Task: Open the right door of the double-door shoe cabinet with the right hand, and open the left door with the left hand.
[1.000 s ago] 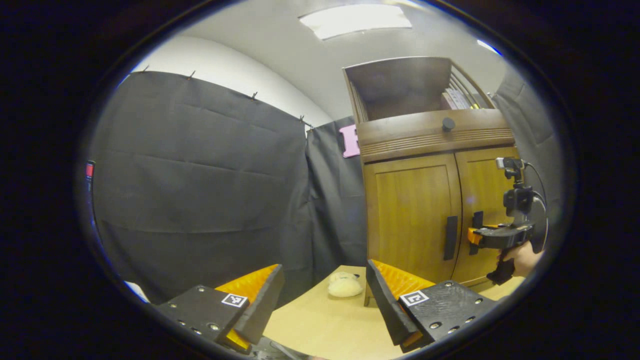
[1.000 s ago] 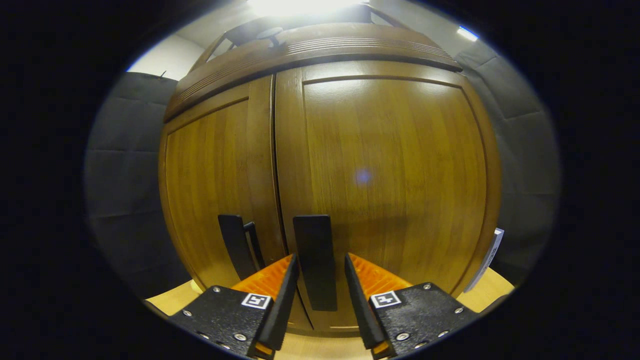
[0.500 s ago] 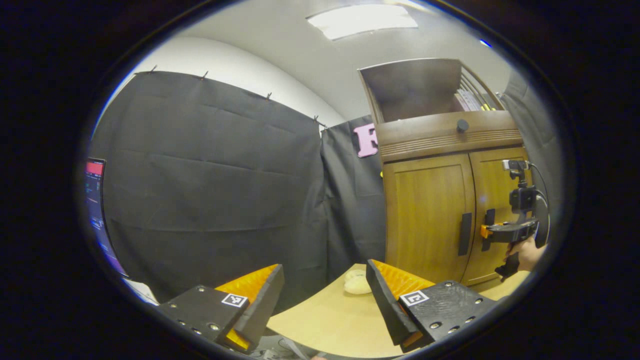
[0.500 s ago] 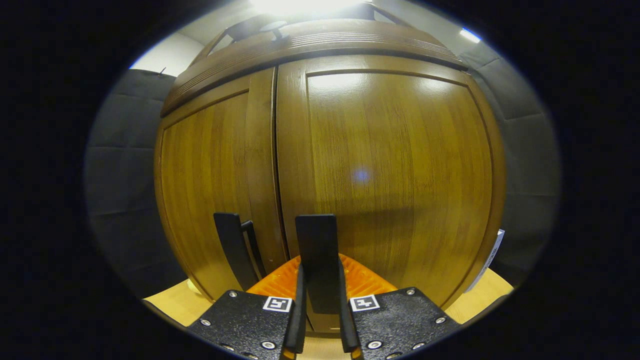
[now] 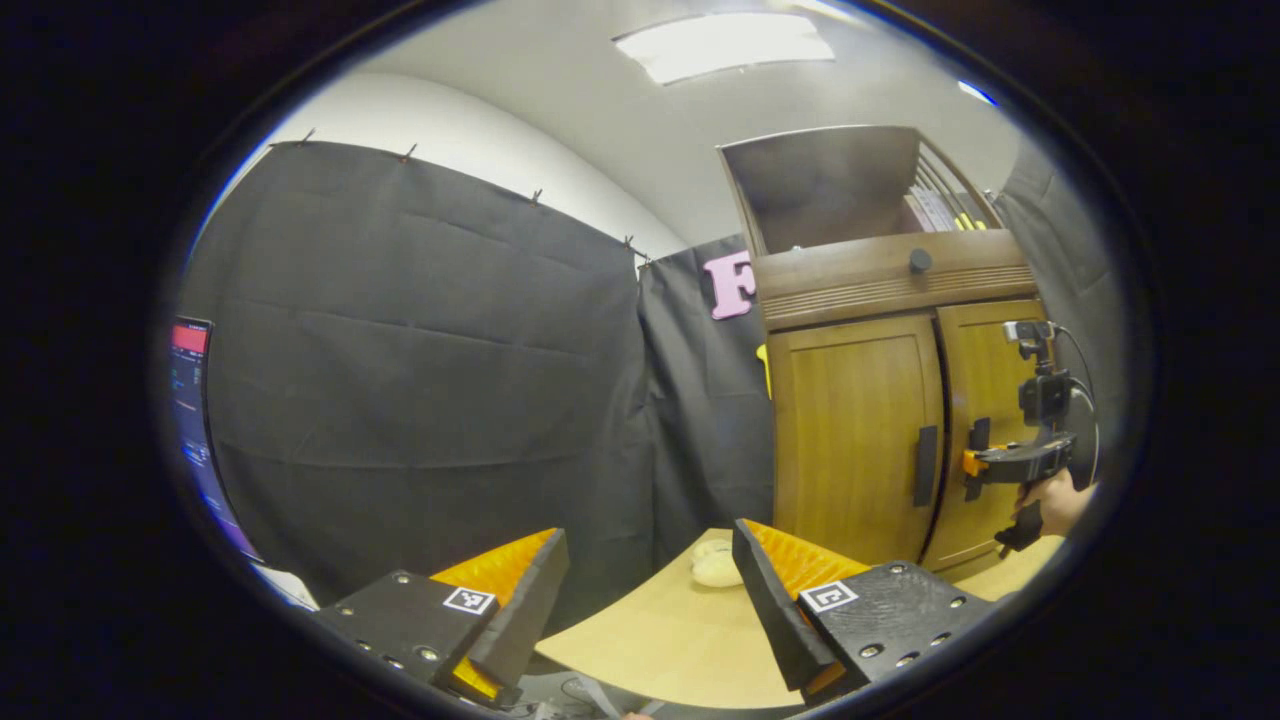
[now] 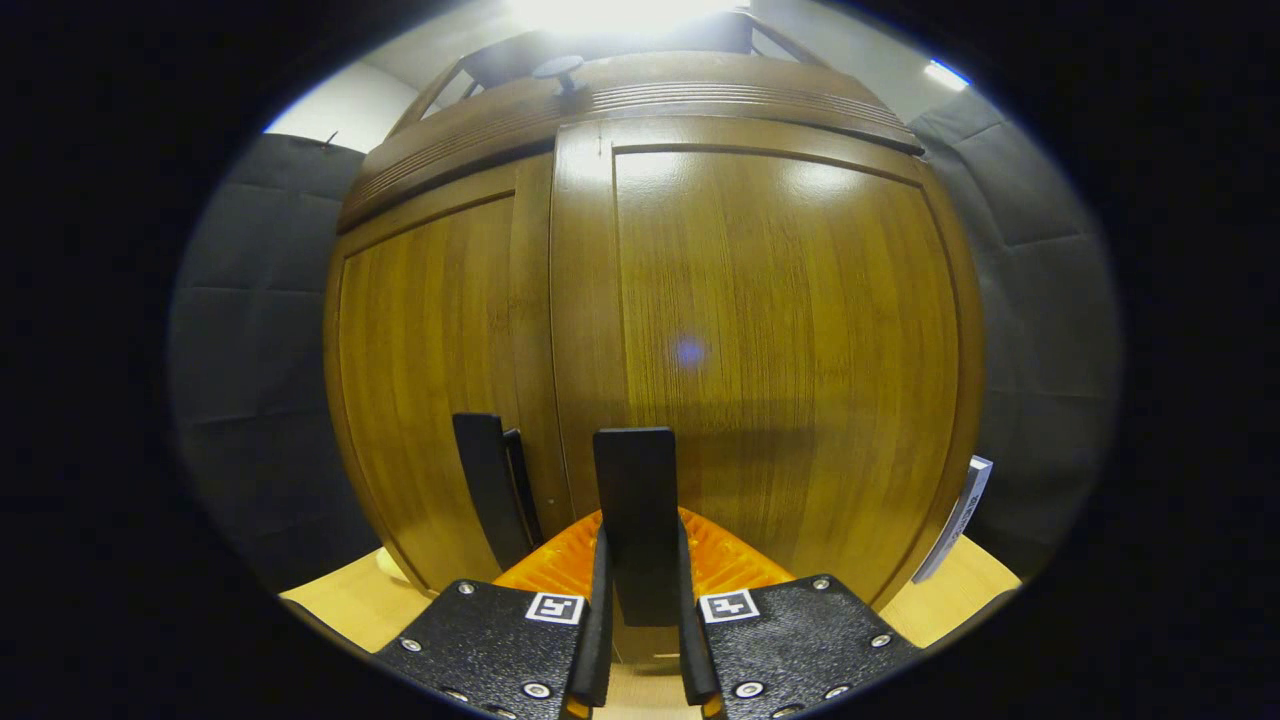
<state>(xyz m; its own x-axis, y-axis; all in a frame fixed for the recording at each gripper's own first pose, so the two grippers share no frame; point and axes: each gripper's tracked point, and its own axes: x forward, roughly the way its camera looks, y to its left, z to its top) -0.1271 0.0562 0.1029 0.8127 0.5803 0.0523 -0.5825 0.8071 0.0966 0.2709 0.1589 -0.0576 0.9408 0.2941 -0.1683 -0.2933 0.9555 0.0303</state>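
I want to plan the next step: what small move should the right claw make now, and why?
Probably pull straight back, swinging outward. The right claw is shut on the right door handle, and the right door looks barely ajar. The left claw hangs open, far from the left door handle.

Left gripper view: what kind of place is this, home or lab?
Probably a staged recording booth, not a home: black cloth wall all round, a wooden shoe cabinet standing on a bare tabletop, and a monitor at the edge.
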